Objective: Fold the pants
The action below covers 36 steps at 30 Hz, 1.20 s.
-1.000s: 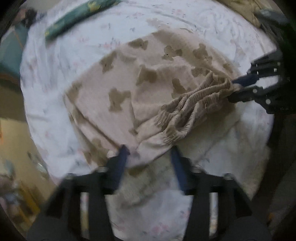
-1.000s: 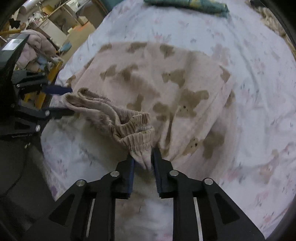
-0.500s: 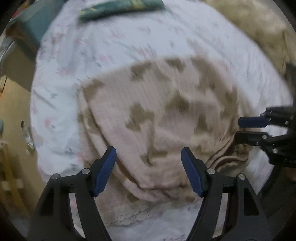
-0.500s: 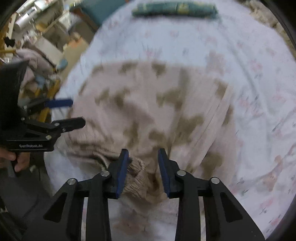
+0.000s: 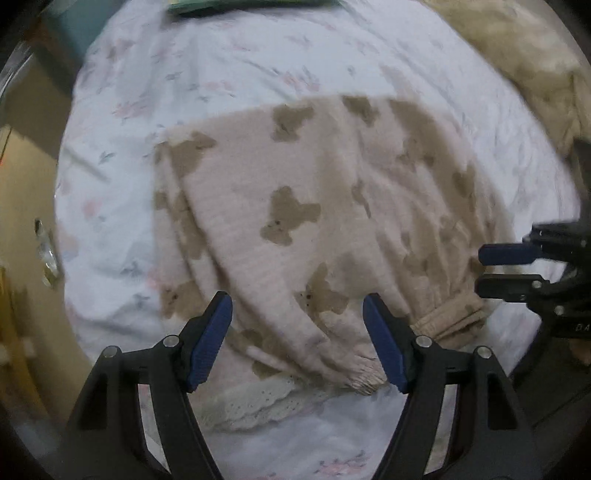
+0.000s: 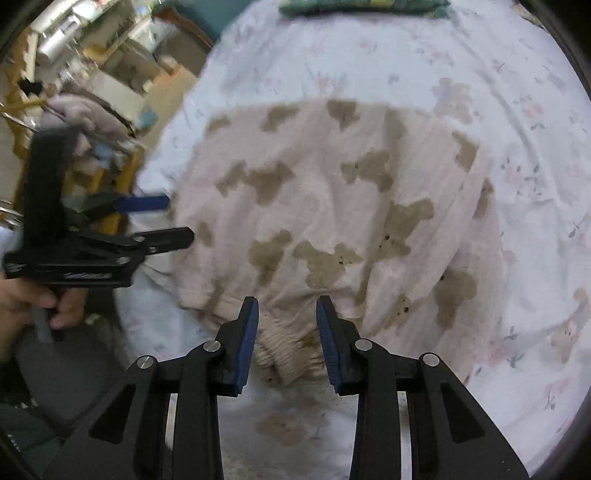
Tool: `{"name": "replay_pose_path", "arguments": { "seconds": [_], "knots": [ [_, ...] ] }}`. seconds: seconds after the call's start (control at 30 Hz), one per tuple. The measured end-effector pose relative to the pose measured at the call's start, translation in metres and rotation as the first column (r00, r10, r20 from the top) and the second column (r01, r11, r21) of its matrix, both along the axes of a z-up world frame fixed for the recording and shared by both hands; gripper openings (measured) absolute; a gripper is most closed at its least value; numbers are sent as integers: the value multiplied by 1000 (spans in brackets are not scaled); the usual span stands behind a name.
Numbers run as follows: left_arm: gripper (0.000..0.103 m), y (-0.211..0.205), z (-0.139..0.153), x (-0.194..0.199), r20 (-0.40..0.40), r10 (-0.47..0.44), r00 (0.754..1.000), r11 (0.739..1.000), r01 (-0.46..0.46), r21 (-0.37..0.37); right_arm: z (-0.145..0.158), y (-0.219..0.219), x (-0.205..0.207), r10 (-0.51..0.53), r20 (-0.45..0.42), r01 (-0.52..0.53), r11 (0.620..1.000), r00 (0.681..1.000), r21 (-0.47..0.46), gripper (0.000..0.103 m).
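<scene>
Pale pink knit pants with brown teddy-bear prints [image 5: 295, 206] lie folded into a rough rectangle on a white bedsheet with a faint floral pattern [image 5: 221, 66], set toward the sheet's near edge. Their gathered elastic waistband [image 5: 448, 319] bunches at the near right corner of the folded stack, and a strip of cream lace trim [image 5: 255, 402] shows under the stack's near edge. The left gripper [image 5: 297, 341] hovers over that near edge with its blue-padded fingers spread wide and nothing between them. The right gripper [image 6: 287, 341] hangs just above the waistband [image 6: 291, 350], its jaws moderately apart on either side of the bunched elastic; whether the pads touch the cloth cannot be told. In the right wrist view the left gripper [image 6: 173, 219] reaches in from the sheet's left edge, held by a bare hand [image 6: 29, 299]. A rolled green patterned cloth [image 6: 364, 5] lies along the far edge of the sheet, and a crumpled beige blanket [image 5: 524, 59] sits at the far right corner.
</scene>
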State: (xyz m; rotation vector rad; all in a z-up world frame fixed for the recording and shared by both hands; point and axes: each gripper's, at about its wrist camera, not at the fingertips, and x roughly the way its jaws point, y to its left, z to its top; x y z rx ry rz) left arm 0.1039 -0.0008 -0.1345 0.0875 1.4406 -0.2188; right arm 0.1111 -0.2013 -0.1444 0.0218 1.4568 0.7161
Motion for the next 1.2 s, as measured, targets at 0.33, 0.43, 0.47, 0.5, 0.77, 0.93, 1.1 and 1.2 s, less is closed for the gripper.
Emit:
{"name": "replay_pose_path", "arguments": {
  "seconds": [0.33,0.43,0.47,0.5,0.77,0.93,1.1,1.2],
  "knots": [
    [71,41,12,6,11,144,989,989,-145,28,22,-60,28,-247,-16,247,967,969,65,49],
    [71,76,27,33,69,285,956,958,-287,17,30,-96,58,-417,37,413,906,908,90,52],
    [71,84,27,43,70,315,947,949,-316,8,26,-104,68,-455,28,451,888,890,95,52],
    [71,89,24,52,65,350,935,937,-350,-12,22,-113,79,-482,20,479,873,876,90,52],
    [33,93,-17,102,36,393,919,911,-383,-153,-24,-117,136,-496,-20,496,867,868,52,37],
    [1,87,-22,115,36,342,939,930,-333,-159,-6,-111,142,-456,83,451,890,886,69,0],
    [6,92,-11,120,122,360,925,932,-351,-84,-1,-117,150,-491,181,502,865,852,-13,1],
    [29,99,-6,117,127,415,901,910,-407,-84,-5,-112,149,-470,207,495,864,858,-92,7]
  ]
}}
